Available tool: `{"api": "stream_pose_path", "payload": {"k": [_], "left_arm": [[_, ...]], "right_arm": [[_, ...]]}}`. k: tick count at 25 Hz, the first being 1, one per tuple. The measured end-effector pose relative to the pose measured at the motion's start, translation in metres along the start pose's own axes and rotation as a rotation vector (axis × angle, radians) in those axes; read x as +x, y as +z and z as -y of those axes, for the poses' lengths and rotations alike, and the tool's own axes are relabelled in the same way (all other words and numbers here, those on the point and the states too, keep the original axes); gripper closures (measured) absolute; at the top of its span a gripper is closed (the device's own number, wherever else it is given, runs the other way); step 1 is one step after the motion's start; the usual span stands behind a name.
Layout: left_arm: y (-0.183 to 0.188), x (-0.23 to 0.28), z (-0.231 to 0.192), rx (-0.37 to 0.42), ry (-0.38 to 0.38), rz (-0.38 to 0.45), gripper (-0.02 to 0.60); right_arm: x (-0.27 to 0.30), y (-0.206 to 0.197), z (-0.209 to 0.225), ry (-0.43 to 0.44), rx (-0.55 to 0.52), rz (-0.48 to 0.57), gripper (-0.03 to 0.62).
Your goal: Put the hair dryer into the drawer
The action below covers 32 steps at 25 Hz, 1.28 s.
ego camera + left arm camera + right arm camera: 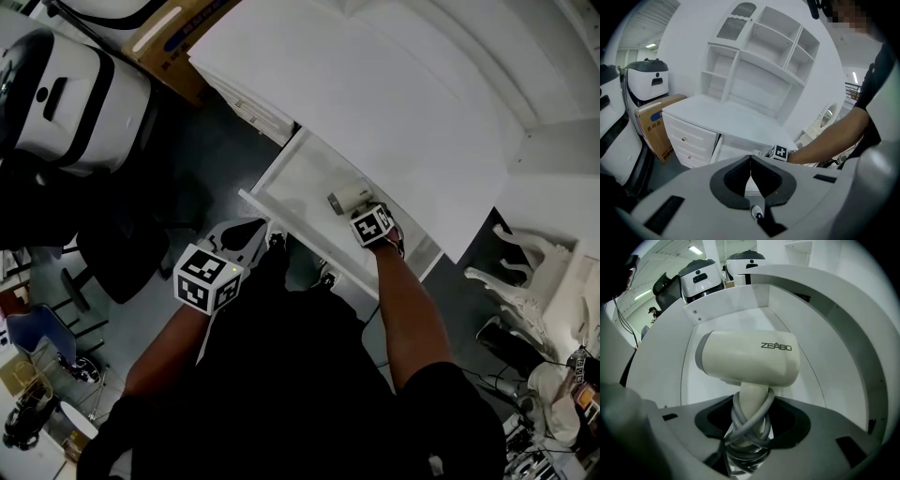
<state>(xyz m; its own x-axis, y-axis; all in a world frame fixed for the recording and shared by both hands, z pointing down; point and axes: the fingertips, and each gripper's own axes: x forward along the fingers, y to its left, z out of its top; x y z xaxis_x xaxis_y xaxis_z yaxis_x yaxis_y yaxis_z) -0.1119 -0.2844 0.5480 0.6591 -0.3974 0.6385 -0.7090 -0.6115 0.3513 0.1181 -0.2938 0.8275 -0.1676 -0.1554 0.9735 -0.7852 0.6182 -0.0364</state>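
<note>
- Overhead, a white-topped table with an upright unit of white open shelves fills most of the scene. The left gripper view shows its front and a stack of small knobbed drawers.
- Below the tabletop edge, a shallow white drawer stands pulled out toward the person. Its pale inner wall curves across the right gripper view.
- The left hand-held gripper hangs in front of the drawer, well apart from the dryer. Its jaws are pressed together at the tips with nothing between them.
- The right hand-held gripper reaches into the open drawer, its jaws pinching the dryer's handle.
- The cream plastic hair dryer sits inside the drawer's outline. Its barrel's long axis runs sideways across the right gripper view, with the grey-rimmed end to the left. The handle points back toward the gripper. Whether it touches the drawer floor cannot be told.
- A grey cord is wound in crossing loops round the handle.
</note>
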Motion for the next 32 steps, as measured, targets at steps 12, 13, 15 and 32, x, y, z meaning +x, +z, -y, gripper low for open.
{"api": "stream_pose_path", "payload": {"k": [12, 13, 15, 32], "left_arm": [[0.004, 0.009, 0.012, 0.010, -0.012, -0.001, 0.572], [0.004, 0.009, 0.014, 0.010, -0.012, -0.001, 0.571], [0.004, 0.009, 0.016, 0.012, -0.011, 0.001, 0.571], [0.017, 0.013, 0.045, 0.049, -0.015, 0.052, 0.571]], "right_arm": [[-0.007, -0.002, 0.000, -0.042, -0.014, 0.027, 0.372], [-0.008, -0.003, -0.001, -0.042, -0.017, 0.026, 0.372], [-0.009, -0.004, -0.001, -0.043, -0.022, 0.022, 0.372], [-0.048, -0.009, -0.005, -0.039, -0.005, 0.100, 0.370]]}}
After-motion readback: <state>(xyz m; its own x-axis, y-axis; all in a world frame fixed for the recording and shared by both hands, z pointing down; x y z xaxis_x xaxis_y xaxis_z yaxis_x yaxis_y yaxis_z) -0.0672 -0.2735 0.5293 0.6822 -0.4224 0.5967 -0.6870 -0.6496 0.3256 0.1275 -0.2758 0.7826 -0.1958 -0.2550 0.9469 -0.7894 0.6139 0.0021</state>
